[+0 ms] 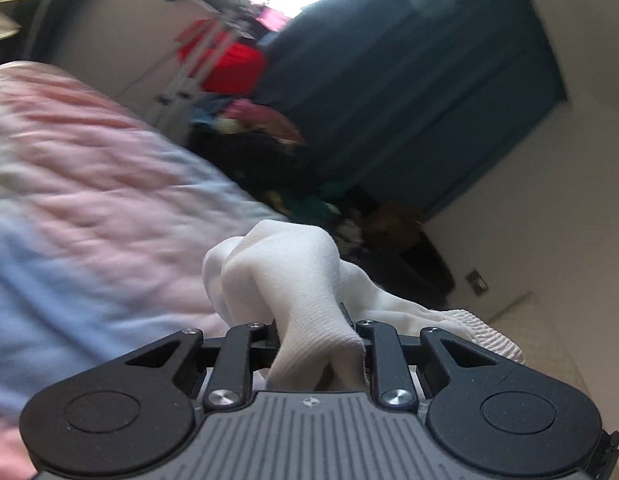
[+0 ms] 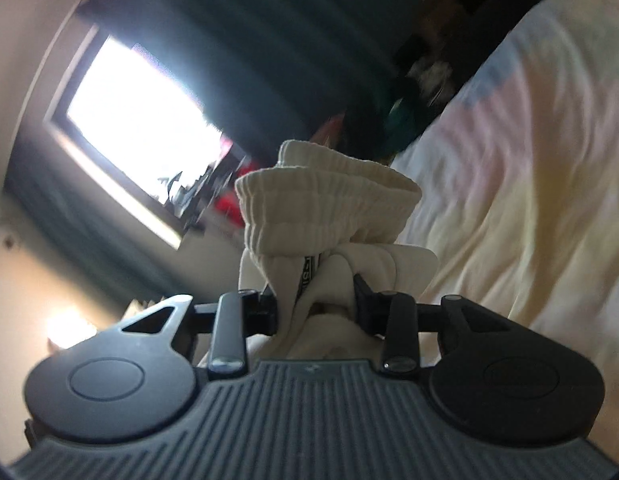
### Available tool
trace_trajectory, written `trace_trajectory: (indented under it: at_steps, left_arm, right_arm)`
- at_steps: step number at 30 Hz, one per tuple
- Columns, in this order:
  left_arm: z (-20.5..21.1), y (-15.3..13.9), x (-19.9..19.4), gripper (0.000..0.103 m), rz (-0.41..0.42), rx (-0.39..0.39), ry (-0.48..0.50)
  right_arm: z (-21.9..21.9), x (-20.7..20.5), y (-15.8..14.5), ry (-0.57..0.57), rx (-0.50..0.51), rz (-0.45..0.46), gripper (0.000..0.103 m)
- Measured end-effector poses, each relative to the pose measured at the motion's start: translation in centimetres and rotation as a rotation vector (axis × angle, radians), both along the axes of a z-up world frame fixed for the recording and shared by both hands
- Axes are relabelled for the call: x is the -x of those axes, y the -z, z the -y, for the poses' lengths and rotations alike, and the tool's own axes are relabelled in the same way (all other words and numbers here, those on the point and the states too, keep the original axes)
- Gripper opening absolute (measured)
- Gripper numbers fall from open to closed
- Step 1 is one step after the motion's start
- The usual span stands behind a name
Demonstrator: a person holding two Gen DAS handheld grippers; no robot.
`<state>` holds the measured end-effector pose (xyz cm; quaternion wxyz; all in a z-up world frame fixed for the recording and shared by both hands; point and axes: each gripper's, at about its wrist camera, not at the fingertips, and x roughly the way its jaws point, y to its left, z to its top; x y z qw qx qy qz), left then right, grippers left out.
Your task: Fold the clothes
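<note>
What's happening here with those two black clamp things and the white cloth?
A person is folding laundry with a handheld gripper in each hand. The left gripper is clamped on bunched smooth fabric of a white garment. The right gripper pinches the ribbed elastic band of a white garment, likely the same one. It is lifted above a pastel bedspread; nothing looks folded yet.

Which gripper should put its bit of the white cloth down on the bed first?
Probably the left gripper: its view shows the bed filling more of the frame. Both grip the white cloth.
</note>
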<state>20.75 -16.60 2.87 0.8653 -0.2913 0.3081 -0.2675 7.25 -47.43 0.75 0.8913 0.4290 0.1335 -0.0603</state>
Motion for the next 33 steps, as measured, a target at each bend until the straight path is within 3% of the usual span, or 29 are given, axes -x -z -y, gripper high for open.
trace_trajectory:
  at_steps: [3, 8, 13, 16, 20, 23, 28, 33]
  left_arm:
    - [7.8, -1.1, -3.2, 0.022, 0.02, 0.007, 0.056]
    - [19.2, 0.2, -7.9, 0.022, -0.015, -0.042, 0.119]
    - [26.0, 5.5, -10.6, 0.022, -0.031, -0.126, 0.211]
    - [27.0, 9.5, -11.4, 0.023, -0.085, -0.151, 0.263]
    - [26.3, 12.3, -10.0, 0.026, 0.017, -0.205, 0.358]
    - [25.0, 15.0, -8.3, 0.032, 0.043, -0.265, 0.367]
    - [22.7, 19.0, -8.2, 0.043, 0.04, -0.304, 0.377]
    - [22.2, 16.6, -6.8, 0.054, 0.094, -0.382, 0.391]
  right_arm:
    - [5.5, -0.5, -0.7, 0.079, 0.008, -0.006, 0.038]
    - [13.5, -1.9, -0.4, 0.204, 0.032, -0.048, 0.038]
    - [18.3, -2.1, 5.2, 0.279, -0.025, -0.104, 0.038]
    - [19.0, -1.2, 9.5, 0.27, -0.048, -0.133, 0.038]
    - [17.7, 1.7, 15.4, 0.282, -0.156, -0.101, 0.039]
    - [15.6, 3.3, 18.5, 0.295, -0.143, -0.12, 0.043]
    - [13.6, 4.2, 19.9, 0.279, -0.11, -0.116, 0.049]
    - [13.2, 4.9, 17.7, 0.282, -0.09, -0.224, 0.049]
